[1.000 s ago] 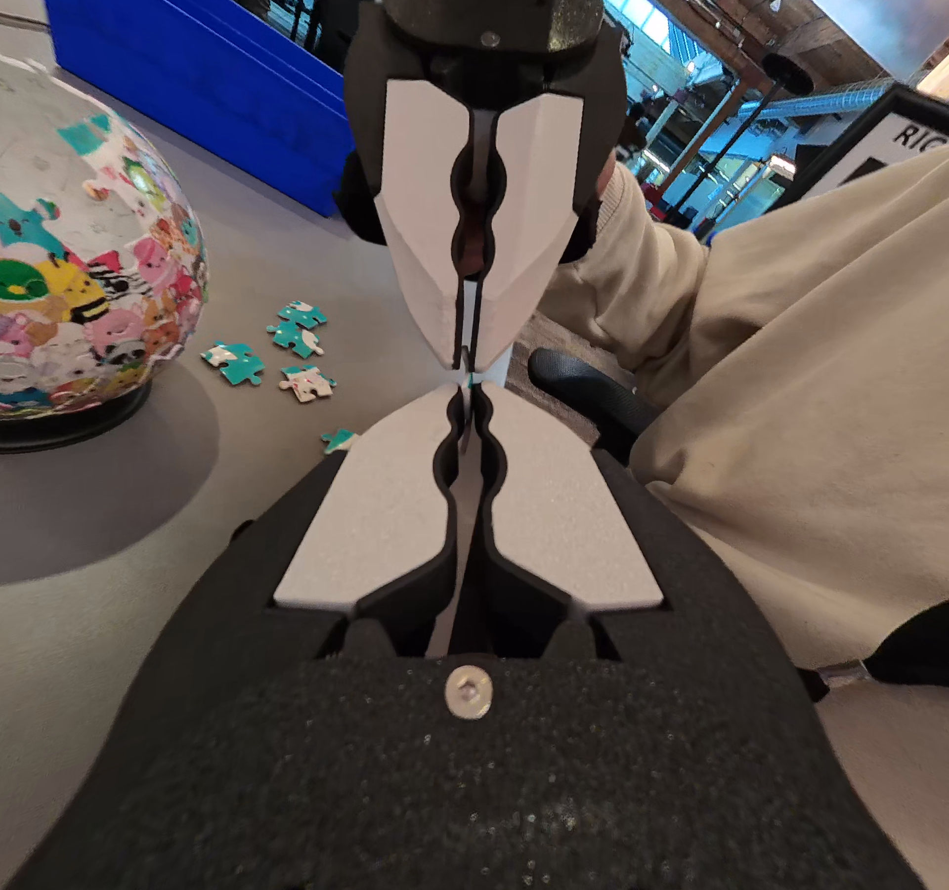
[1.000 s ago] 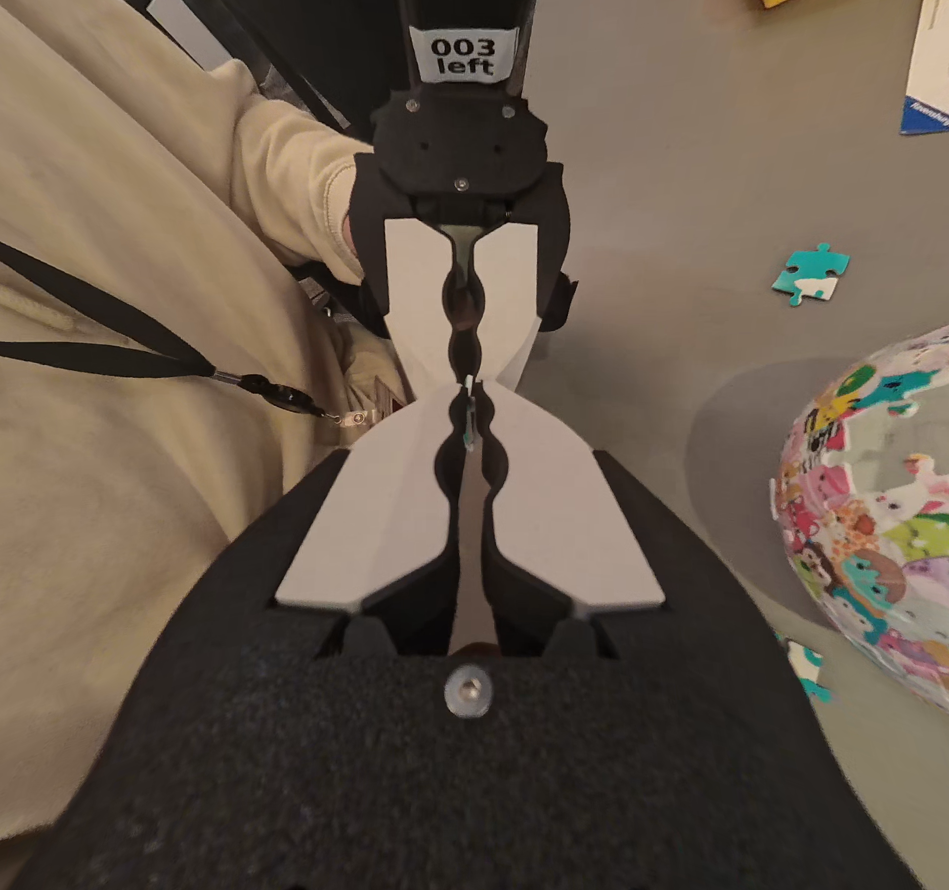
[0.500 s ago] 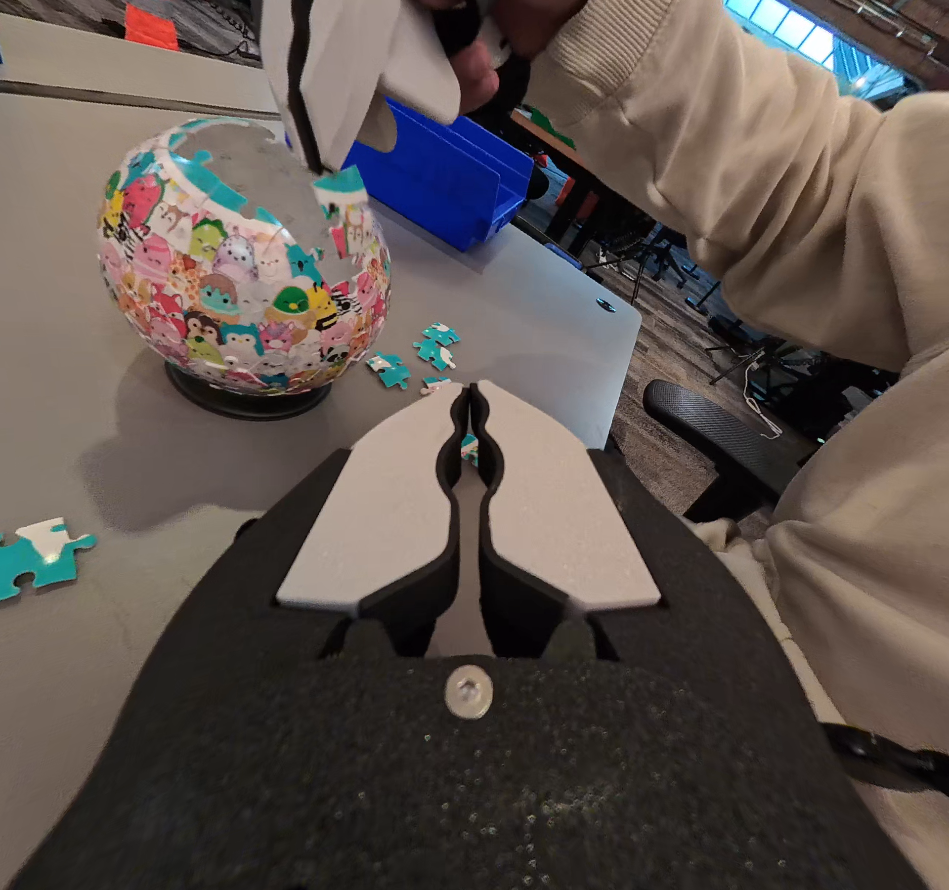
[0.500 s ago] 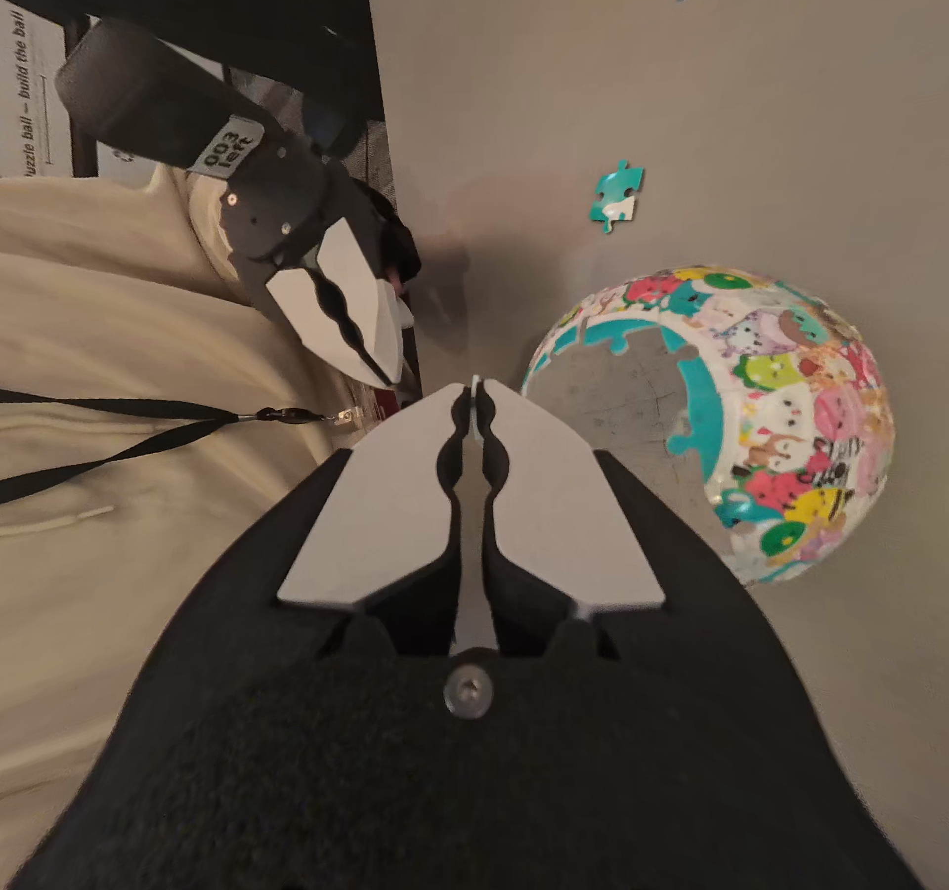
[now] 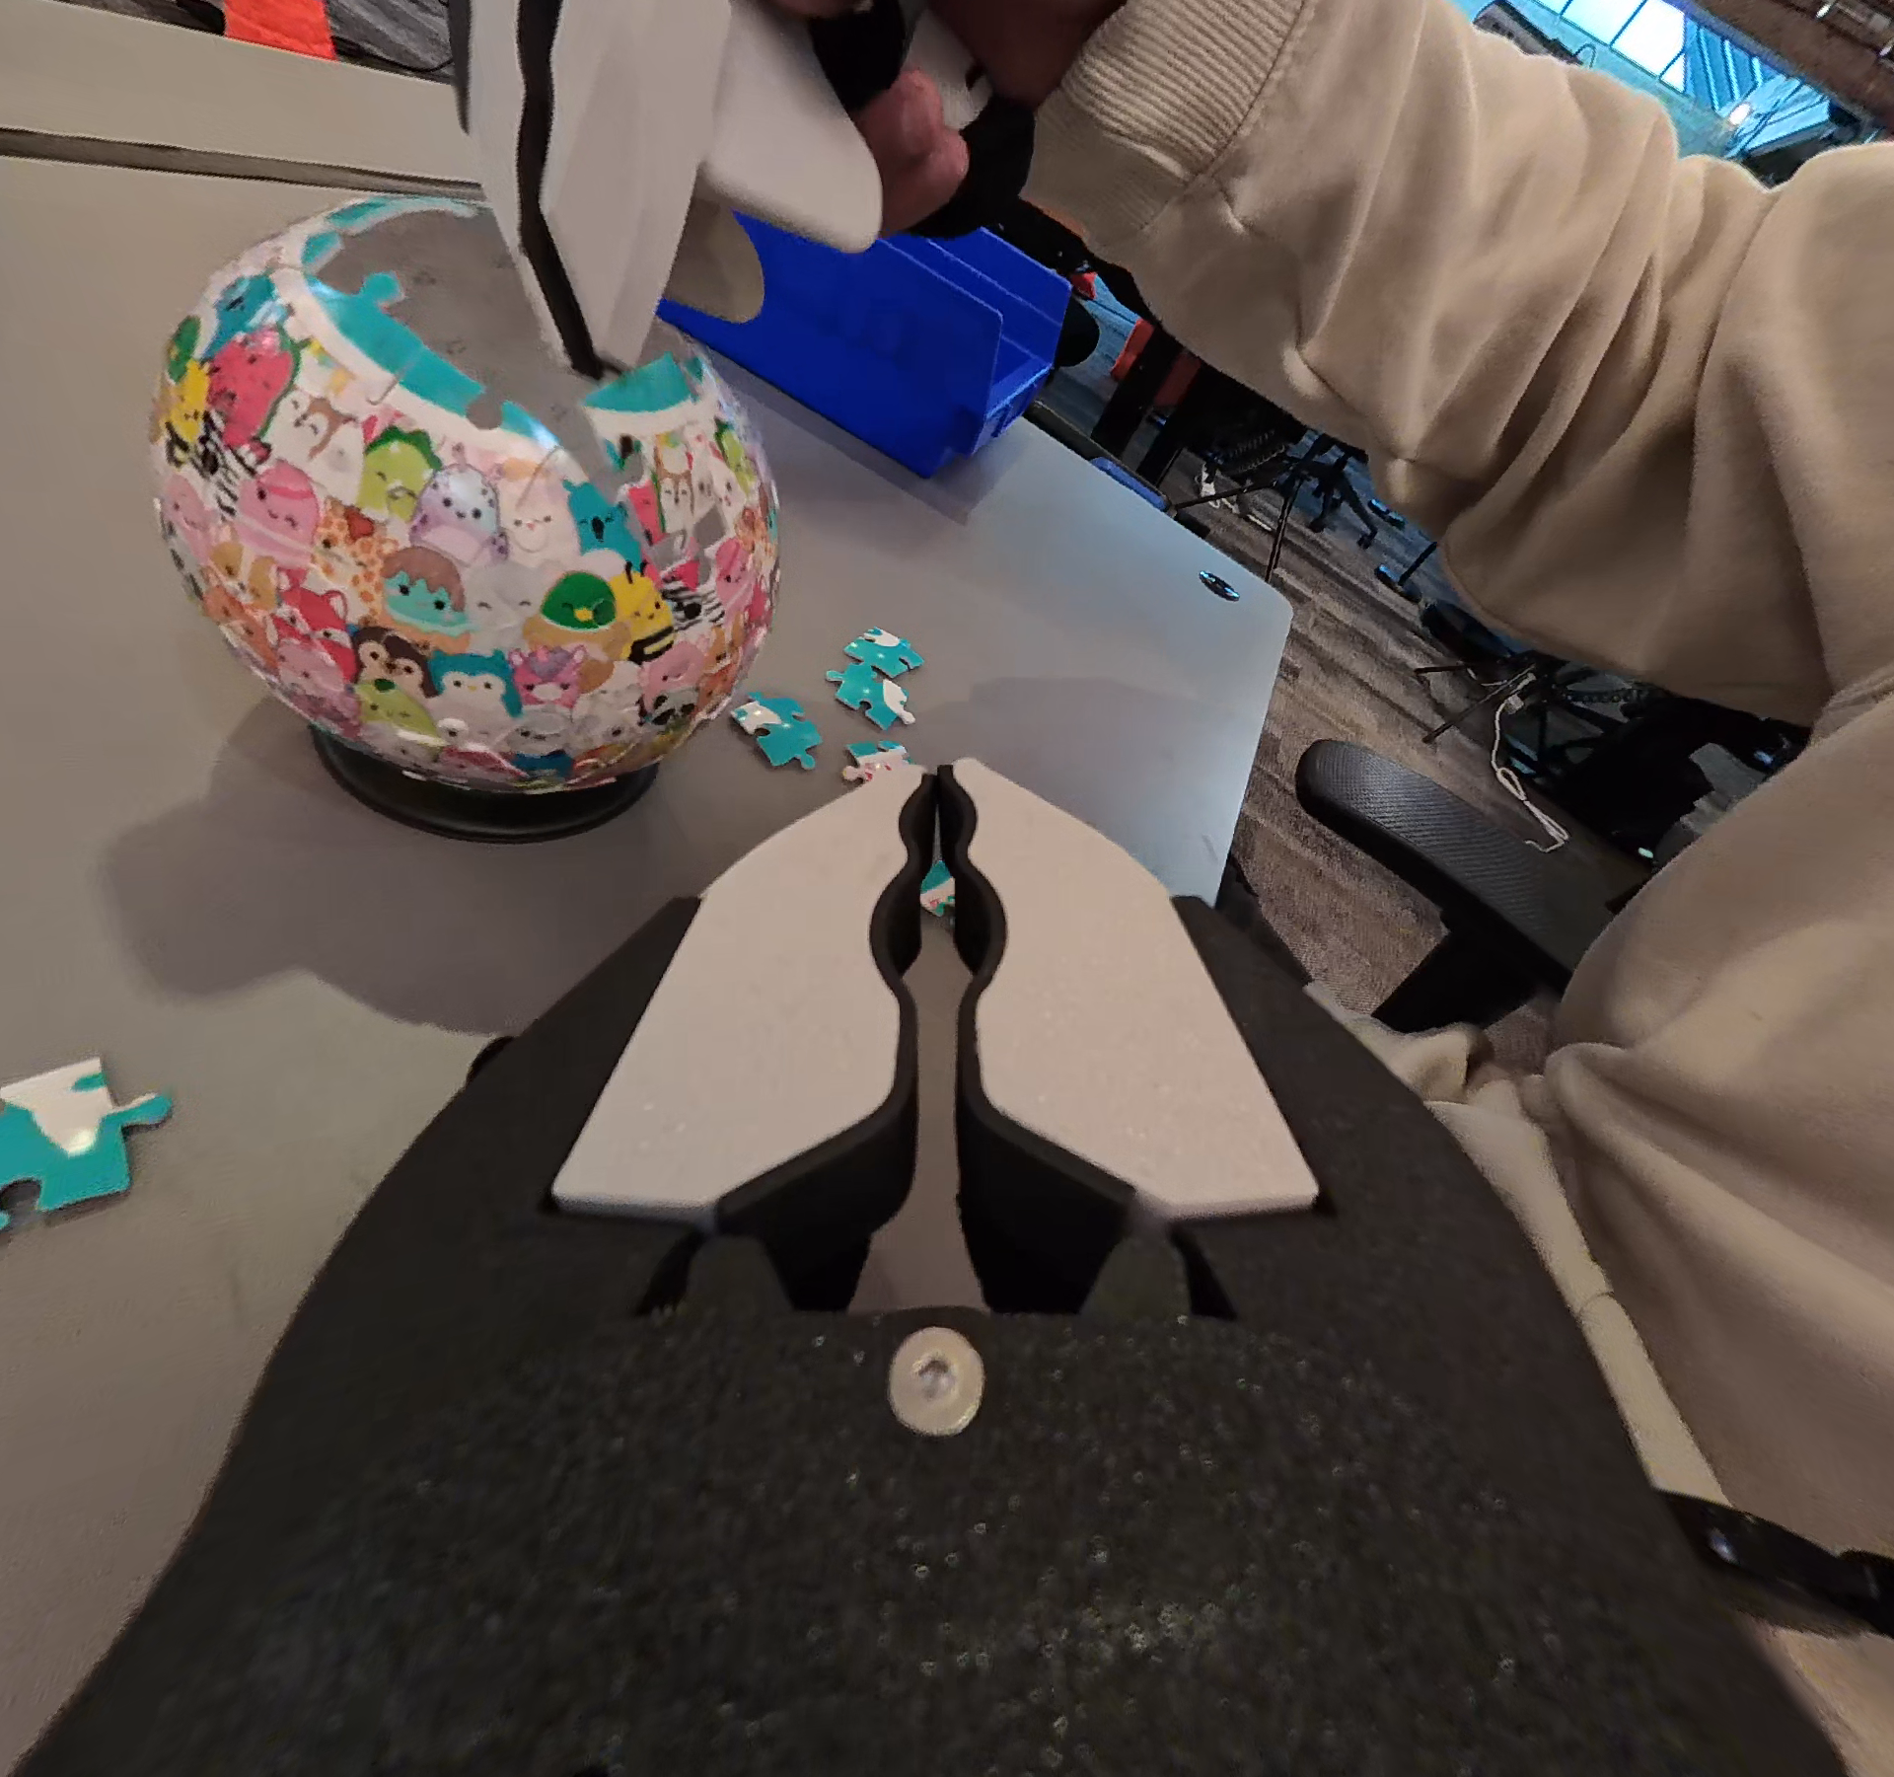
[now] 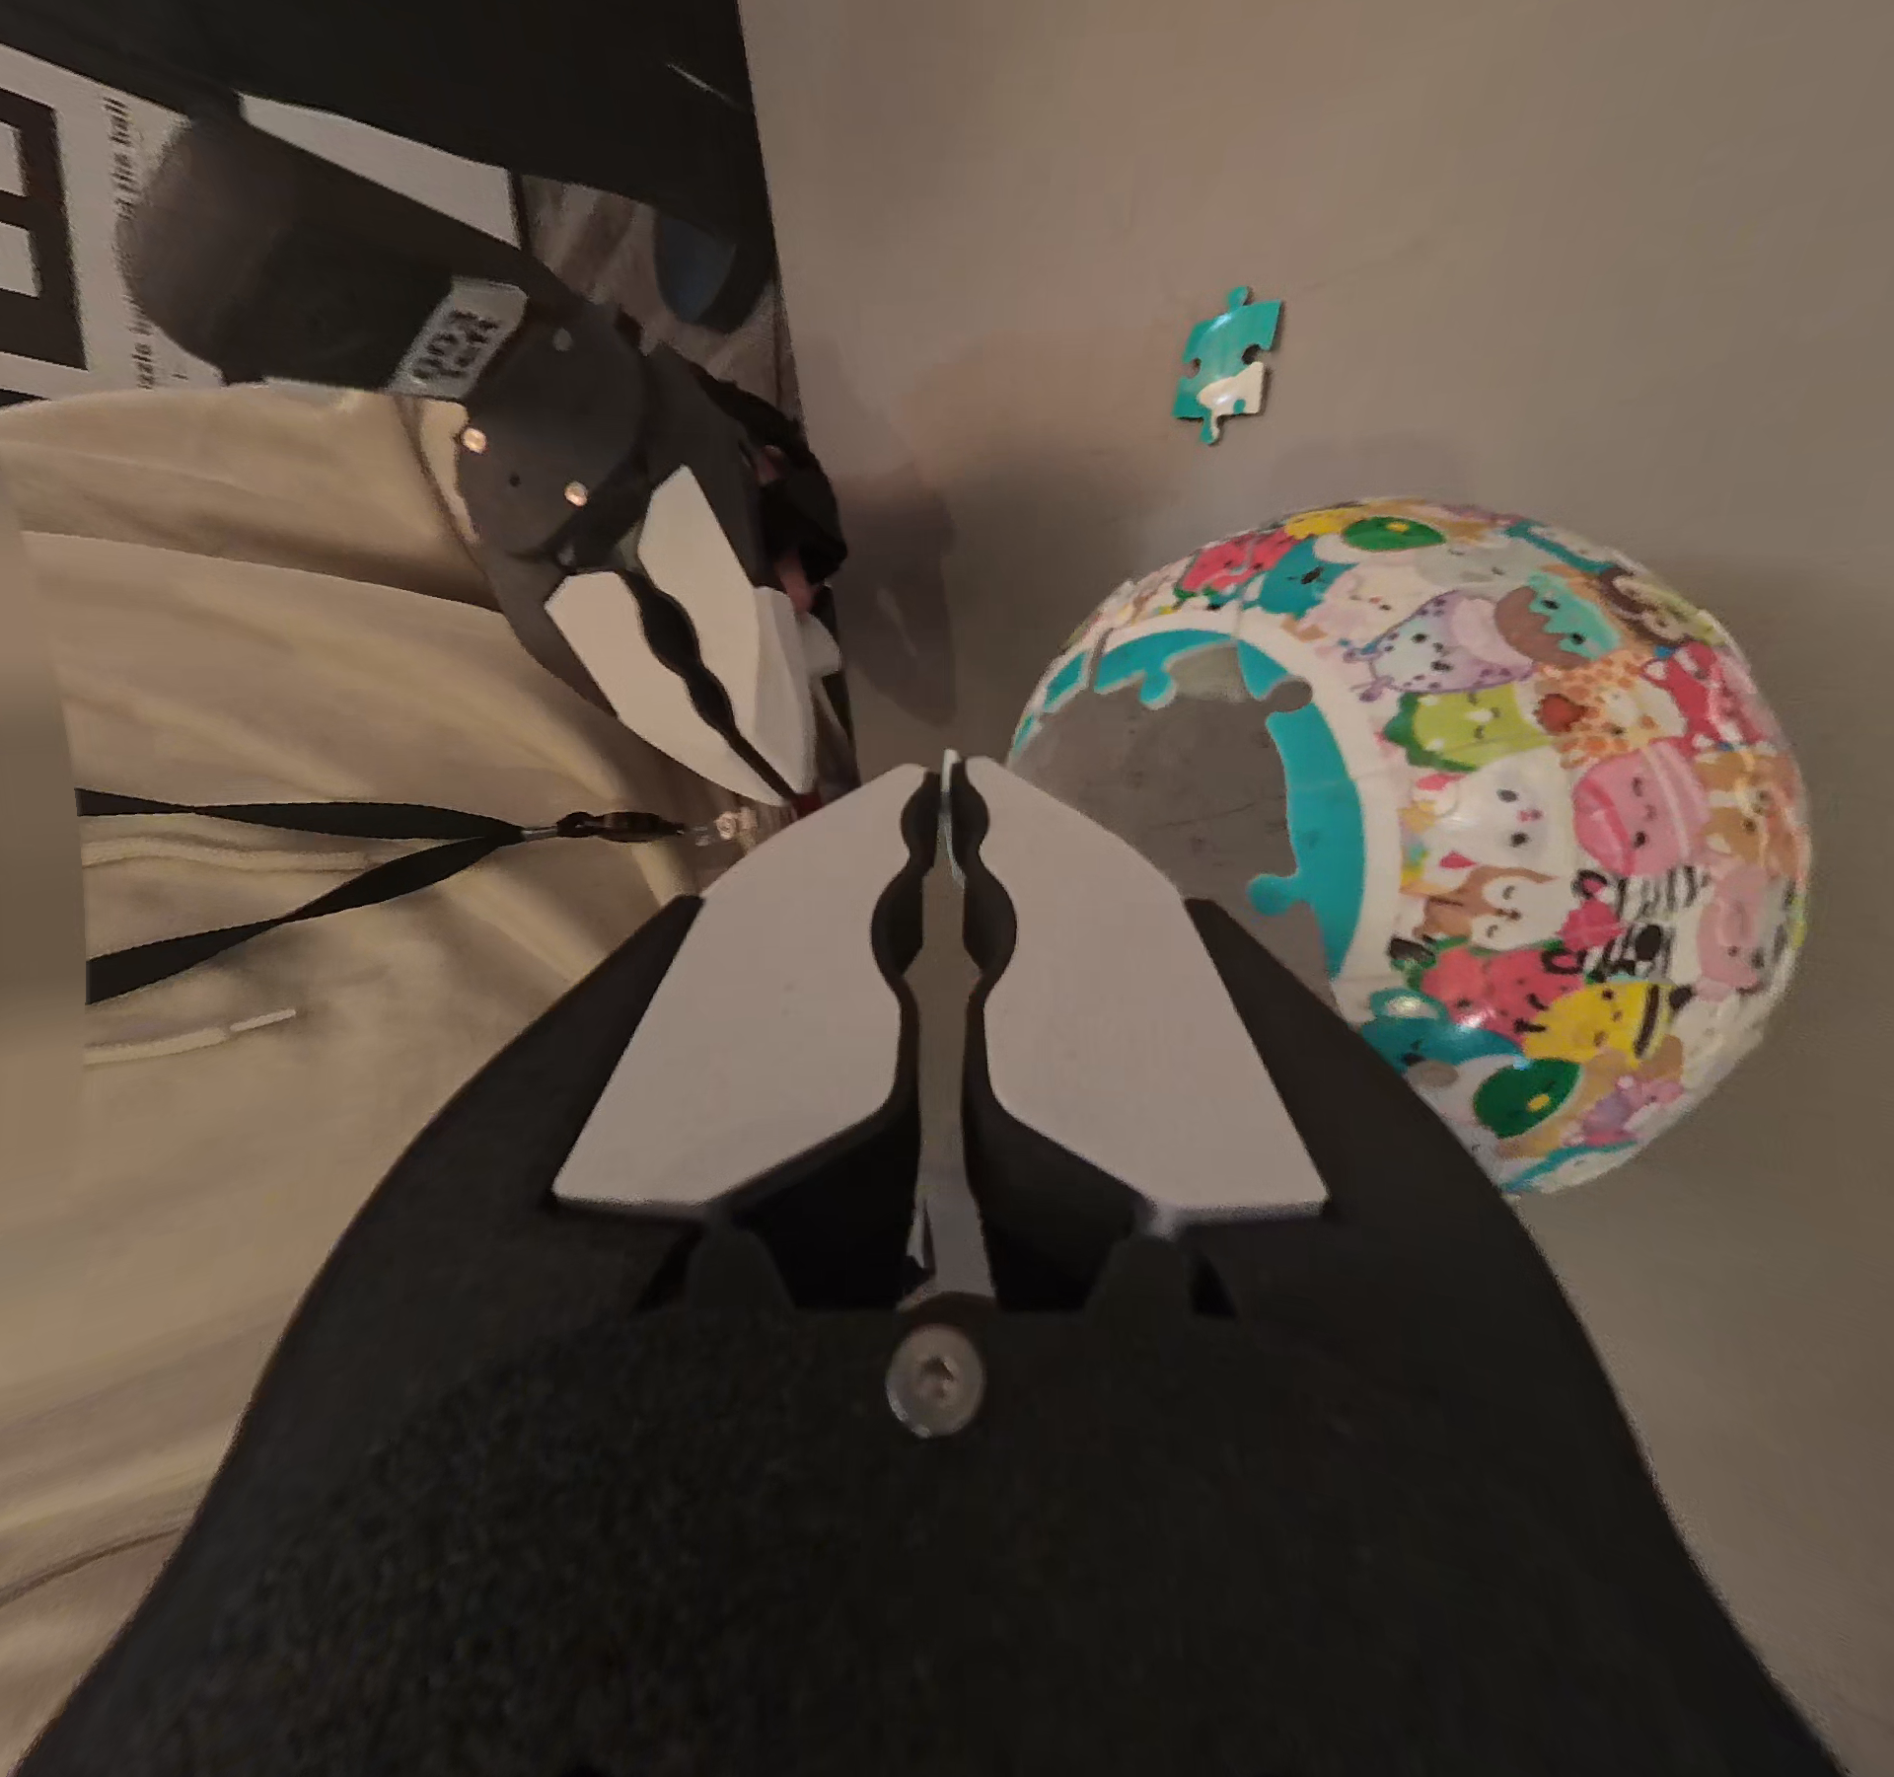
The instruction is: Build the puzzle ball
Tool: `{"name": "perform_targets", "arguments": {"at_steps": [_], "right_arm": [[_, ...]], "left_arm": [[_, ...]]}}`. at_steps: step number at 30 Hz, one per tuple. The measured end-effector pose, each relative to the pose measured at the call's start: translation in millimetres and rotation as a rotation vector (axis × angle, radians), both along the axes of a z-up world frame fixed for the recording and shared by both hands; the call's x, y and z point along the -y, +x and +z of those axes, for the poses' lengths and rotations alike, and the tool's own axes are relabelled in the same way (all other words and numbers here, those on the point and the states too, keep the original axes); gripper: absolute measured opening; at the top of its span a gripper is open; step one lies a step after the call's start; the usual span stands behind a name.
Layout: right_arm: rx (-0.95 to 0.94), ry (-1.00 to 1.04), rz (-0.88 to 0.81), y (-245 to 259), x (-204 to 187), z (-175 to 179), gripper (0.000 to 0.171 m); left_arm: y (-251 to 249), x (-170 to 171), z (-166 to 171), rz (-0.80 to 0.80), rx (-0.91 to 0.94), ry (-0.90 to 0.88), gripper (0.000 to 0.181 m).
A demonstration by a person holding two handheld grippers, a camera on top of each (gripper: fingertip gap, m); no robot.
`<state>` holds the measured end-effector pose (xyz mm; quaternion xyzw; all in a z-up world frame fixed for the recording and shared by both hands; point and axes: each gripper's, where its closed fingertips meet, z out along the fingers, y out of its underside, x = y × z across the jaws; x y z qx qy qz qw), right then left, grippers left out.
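Observation:
The puzzle ball [image 5: 461,539], covered in colourful cartoon animals, sits on a black ring stand [image 5: 482,800] on the grey table. It has a jagged opening [image 6: 1158,785] at the top with a teal rim. My right gripper [image 6: 948,769] is shut on a teal and white puzzle piece [image 6: 951,810], seen edge-on. In the left wrist view the right gripper [image 5: 584,364] holds that piece [image 5: 641,390] at the near rim of the opening. My left gripper [image 5: 938,774] is shut and empty, held back above the table edge; it also shows in the right wrist view [image 6: 774,785].
Several loose teal pieces [image 5: 820,703] lie right of the stand, and one more [image 5: 62,1149] lies at the near left. A blue bin [image 5: 881,344] stands behind the ball. The person's beige sleeve [image 5: 1435,293] and a chair armrest [image 5: 1435,836] are to the right. Left tips to right tips: about 9 centimeters.
The grippers were tip to tip on the piece. The right gripper took it, swung to the ball and lowered it to the opening's rim. The left gripper drew back empty.

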<state>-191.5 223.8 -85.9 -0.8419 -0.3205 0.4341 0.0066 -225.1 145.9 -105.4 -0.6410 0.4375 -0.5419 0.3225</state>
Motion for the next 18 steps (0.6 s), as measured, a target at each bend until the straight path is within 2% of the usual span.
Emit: {"name": "perform_targets", "arguments": {"at_steps": [6,9,18], "right_arm": [[-0.044,-0.107,-0.035,-1.7,5.8,3.7,0.002],[0.013,-0.039,-0.008,2.2,4.4,-6.6,0.002],[0.064,0.081,0.024,3.2,-0.2,-6.8,0.002]], "left_arm": [[5.2,3.2,-1.4,-0.01,-0.015,0.033,0.0],[4.9,2.9,-1.9,-0.008,-0.019,0.038,0.0],[13.2,-6.5,-4.1,0.022,-0.037,0.07,0.0]]}}
